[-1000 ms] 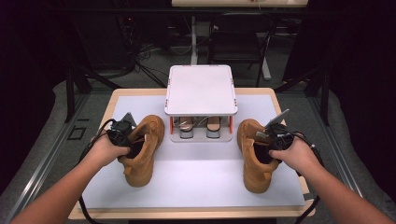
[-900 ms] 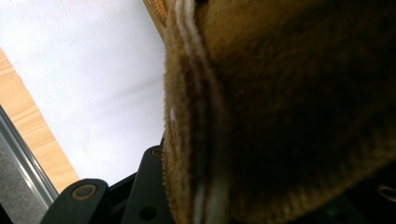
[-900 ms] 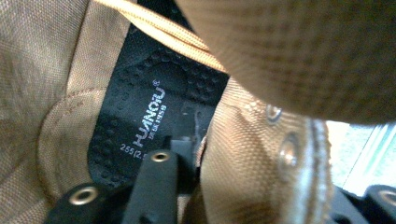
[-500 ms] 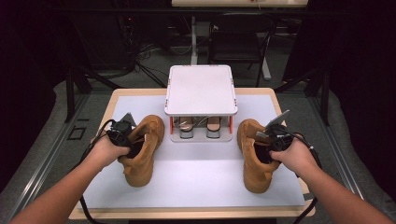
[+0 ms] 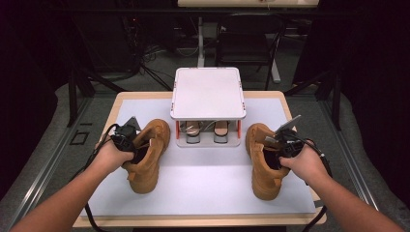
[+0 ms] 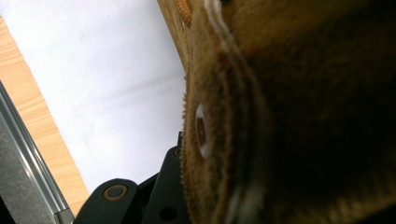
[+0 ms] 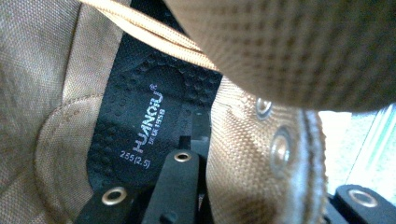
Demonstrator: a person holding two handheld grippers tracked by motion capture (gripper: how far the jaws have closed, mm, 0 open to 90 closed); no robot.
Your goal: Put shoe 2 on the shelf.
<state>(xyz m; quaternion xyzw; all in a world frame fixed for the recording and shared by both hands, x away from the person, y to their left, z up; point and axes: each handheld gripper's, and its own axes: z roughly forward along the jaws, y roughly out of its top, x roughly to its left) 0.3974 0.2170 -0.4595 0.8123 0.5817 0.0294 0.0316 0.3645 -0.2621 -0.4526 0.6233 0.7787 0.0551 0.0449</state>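
Two tan boots on the white mat (image 5: pixel 203 188), one at each side of the small white rack (image 5: pixel 208 93). The left boot (image 5: pixel 146 154) lies with its long axis running near to far, toe tilted toward the rack; the right boot (image 5: pixel 263 162) runs likewise. The left gripper (image 5: pixel 126 140) and right gripper (image 5: pixel 285 142), jaws just closing, each clamp the collar wall of the boot on their own side, so either boot can probably be lifted toward the rack.
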